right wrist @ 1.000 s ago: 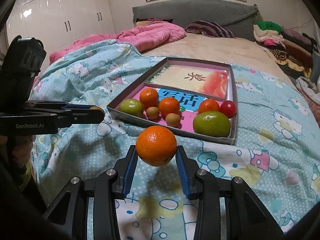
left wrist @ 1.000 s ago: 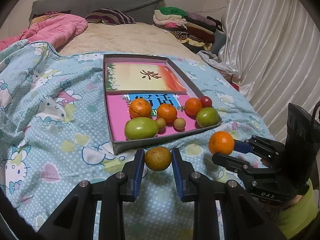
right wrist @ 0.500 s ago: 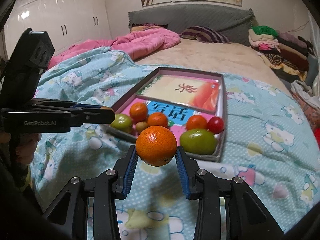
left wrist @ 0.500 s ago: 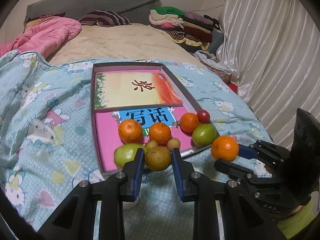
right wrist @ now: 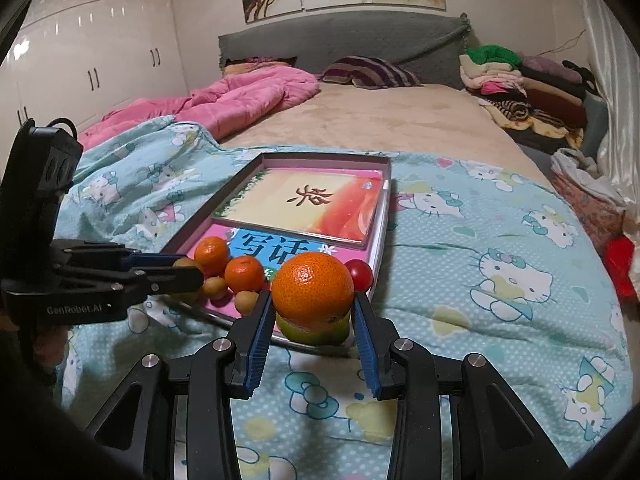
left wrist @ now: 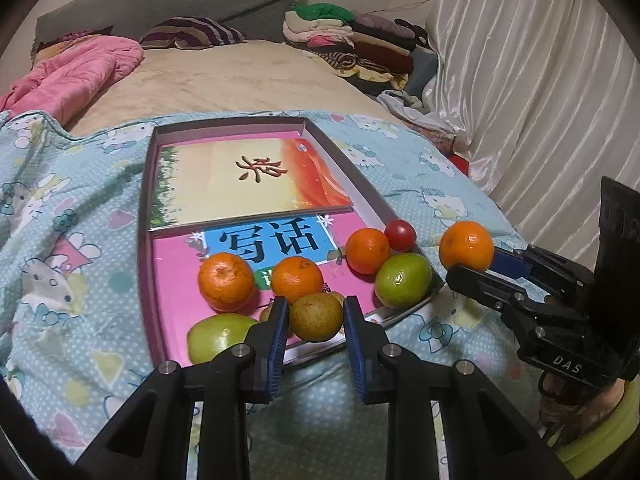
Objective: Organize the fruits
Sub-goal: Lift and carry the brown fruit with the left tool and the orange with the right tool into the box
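Note:
My left gripper (left wrist: pixel 316 316) is shut on a small brownish-yellow fruit (left wrist: pixel 316 317), held over the near edge of a shallow box (left wrist: pixel 146 216) lying on the bed. In the box lie tangerines (left wrist: pixel 226 281), two green fruits (left wrist: pixel 403 280), small yellow fruits and a red cherry tomato (left wrist: pixel 400 235). Just right of the box's near corner, my right gripper (right wrist: pixel 313 304) is shut on a tangerine (right wrist: pixel 313 291). That same tangerine (left wrist: pixel 466 245) shows in the left wrist view. In the right wrist view the left gripper (right wrist: pixel 188 271) reaches in from the left.
Two books (left wrist: pixel 248 178) fill the box's floor. The box rests on a blue cartoon-print quilt (right wrist: pixel 480 280). A pink duvet (right wrist: pixel 224 104) lies at the back left, folded clothes (right wrist: pixel 520 80) at the back right. White curtains (left wrist: pixel 540 100) hang on the right.
Both grippers have moved forward toward the box with their fruits. The brownish fruit now hangs over the box's near edge and the tangerine sits close beside its right corner.

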`<state>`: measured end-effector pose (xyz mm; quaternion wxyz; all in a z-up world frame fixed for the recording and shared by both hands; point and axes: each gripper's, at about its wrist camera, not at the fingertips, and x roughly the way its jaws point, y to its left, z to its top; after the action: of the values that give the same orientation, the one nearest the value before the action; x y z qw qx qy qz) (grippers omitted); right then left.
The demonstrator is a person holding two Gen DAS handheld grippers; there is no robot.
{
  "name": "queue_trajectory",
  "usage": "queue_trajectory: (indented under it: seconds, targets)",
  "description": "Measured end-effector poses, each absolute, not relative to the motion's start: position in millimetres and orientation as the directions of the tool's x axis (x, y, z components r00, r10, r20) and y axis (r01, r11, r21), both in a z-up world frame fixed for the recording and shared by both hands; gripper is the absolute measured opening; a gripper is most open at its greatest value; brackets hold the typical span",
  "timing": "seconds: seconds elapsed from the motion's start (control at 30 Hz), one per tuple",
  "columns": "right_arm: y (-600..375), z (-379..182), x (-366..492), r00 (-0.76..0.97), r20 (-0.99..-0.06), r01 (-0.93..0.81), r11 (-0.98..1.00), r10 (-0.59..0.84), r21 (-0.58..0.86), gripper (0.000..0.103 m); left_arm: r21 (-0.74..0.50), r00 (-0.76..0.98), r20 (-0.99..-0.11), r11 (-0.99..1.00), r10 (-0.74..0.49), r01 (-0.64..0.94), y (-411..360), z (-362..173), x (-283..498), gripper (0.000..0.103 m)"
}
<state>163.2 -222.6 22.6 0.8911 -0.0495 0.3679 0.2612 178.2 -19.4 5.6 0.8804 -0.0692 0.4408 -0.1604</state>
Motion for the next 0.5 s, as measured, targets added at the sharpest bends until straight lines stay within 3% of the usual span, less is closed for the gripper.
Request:
queue_trajectory:
  seconds: [0.5]
  targets:
    - [-207.0,13.1,156.9,0.568,-0.695,-0.555,0.829,0.441,0.073,0.040,-0.250,0.540,-0.774,0.943,-0.332,0.221,-21.8,-12.2,191.8,0.028]
